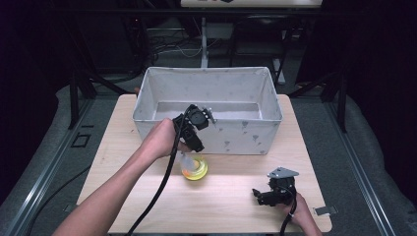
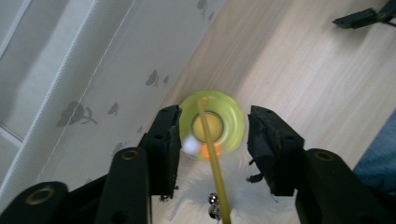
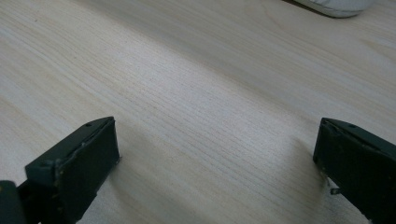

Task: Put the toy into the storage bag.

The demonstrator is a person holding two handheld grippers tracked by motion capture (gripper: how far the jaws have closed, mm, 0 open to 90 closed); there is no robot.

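From high up, the little yellow-green plastic toy with a stick and white feathers [image 1: 194,168] sits on the pale wooden bench [image 1: 236,196] just before the white cloth box [image 1: 211,105]. The left gripper [image 1: 186,158] hangs over it.

In the left gripper view, the toy sits between wide-apart jaws, one touching its rim. Squeezing crookedly might make it pop out, I think.

In the right gripper view, the right gripper [image 3: 215,172] rests with its jaws spread over bare wood.

High view: fixed above the person's side, facing forward and down, taking in the whole table [image 1: 236,196] and the fabric bin [image 1: 206,105] from afar. Left gripper view: rides the left gripper [image 2: 212,140], aimed steeply down, close on the yellow-green toy [image 2: 212,125], with bin wall and tabletop alongside; the high view shares these. Right gripper view: rides the right gripper [image 3: 215,158], low and close over the bare tabletop, at a shallow angle.
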